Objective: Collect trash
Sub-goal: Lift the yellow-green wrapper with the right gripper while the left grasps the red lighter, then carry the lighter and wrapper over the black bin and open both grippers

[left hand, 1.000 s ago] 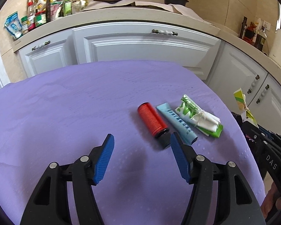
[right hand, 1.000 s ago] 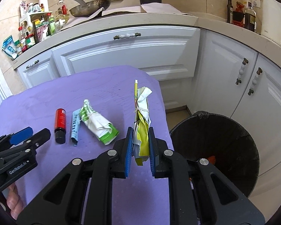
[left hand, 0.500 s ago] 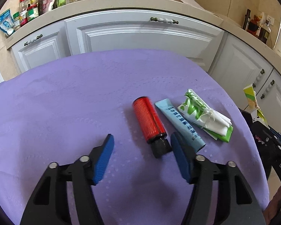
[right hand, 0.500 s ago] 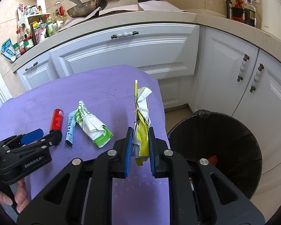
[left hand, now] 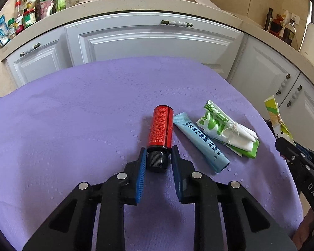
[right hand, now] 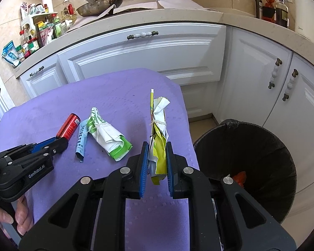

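Note:
A red bottle (left hand: 161, 127) with a black cap lies on the purple cloth (left hand: 73, 115). My left gripper (left hand: 157, 159) is closed around its cap, with both pads against it. The bottle also shows in the right wrist view (right hand: 70, 125). Beside it lie a light blue sachet (left hand: 201, 142) and a green-and-white tied wrapper bundle (left hand: 228, 129). My right gripper (right hand: 156, 156) is shut on a yellow-and-white tied wrapper bundle (right hand: 158, 129), held upright above the cloth's right edge.
A black bin (right hand: 247, 163) with a dark liner stands on the floor right of the table, something orange inside. White cabinets (right hand: 148, 52) and a cluttered counter (left hand: 37, 6) run behind. The left gripper's body (right hand: 29, 163) shows at left in the right wrist view.
My left gripper has moved forward and closed from wide open onto the red bottle's cap. My right gripper still holds its bundle in about the same place.

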`<state>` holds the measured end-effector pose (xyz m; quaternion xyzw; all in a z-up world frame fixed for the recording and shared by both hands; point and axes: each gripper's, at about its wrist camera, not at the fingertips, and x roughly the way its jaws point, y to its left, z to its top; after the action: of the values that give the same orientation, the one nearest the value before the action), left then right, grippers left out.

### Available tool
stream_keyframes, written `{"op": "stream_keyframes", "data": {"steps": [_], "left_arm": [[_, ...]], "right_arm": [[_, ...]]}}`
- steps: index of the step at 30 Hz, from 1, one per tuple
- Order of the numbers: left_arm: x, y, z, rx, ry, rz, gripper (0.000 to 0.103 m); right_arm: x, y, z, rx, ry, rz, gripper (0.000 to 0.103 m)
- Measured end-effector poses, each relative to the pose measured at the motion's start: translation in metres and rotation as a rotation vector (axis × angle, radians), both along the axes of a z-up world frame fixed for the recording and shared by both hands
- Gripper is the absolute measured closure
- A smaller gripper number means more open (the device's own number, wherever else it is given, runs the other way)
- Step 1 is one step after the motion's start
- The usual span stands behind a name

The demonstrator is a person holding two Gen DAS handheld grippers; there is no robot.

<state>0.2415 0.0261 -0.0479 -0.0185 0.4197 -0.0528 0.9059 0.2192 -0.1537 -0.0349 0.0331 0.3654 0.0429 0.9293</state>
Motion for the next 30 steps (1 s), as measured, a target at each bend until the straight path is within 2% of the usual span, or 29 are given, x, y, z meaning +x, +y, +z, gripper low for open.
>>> {"op": "stream_keyframes", "data": {"steps": [15, 30], "left_arm": [[-0.03, 0.01, 0.01, 0.039, -0.052, 0.021, 0.079], [-0.069, 0.017, 0.027, 0.034, -0.099, 0.021, 0.079]], "right_arm": [[-0.022, 0.01, 0.005, -0.004, -0.009, -0.005, 0.087], [-0.058, 0.008, 0.024, -0.017, -0.042, -0.042, 0.087]]}}
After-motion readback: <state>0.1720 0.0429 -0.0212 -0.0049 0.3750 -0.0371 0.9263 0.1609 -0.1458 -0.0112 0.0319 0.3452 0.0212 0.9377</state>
